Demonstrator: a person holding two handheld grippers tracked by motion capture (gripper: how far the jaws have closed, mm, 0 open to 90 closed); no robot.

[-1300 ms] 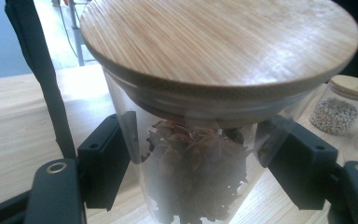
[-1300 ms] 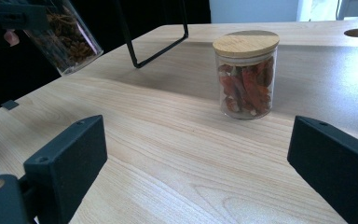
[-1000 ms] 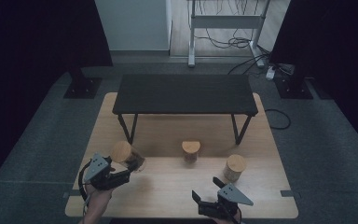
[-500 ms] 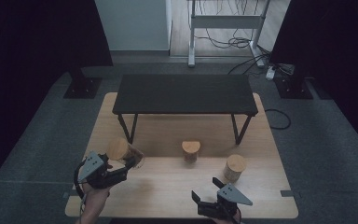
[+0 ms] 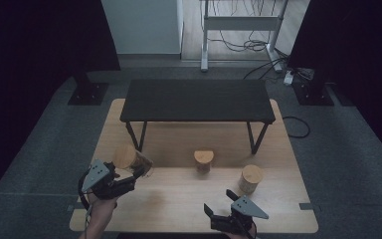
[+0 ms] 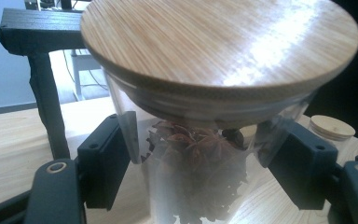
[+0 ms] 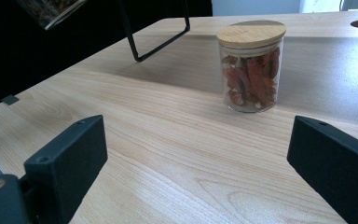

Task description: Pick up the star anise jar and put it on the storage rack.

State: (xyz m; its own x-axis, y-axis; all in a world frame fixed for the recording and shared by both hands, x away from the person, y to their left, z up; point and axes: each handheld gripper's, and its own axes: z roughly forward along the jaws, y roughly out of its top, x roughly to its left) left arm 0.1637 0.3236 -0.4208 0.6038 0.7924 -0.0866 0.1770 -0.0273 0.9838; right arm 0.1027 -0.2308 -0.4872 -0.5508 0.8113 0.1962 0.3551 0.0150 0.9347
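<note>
Wooden table (image 5: pixel 189 199) carries a black shelf (image 5: pixel 196 99) on thin legs, standing at the far half. Three glass jars with bamboo lids sit along the front of it.

Left gripper (image 5: pixel 138 172) clamped on the star anise jar (image 6: pixel 200 172), near the table's left edge, by the shelf's left leg; jar is tilted, glass wall pinched just under the lid (image 6: pixel 219 42).

Judgement: grip sits high and off-plumb. Bring the jar upright first, keep the squeeze steady, steer clear of the shelf leg (image 6: pixel 46 107).

Right gripper (image 5: pixel 219 214) jaws apart, holding nothing, idle at the near edge, facing the jar of red pieces (image 7: pixel 251 65).
</note>
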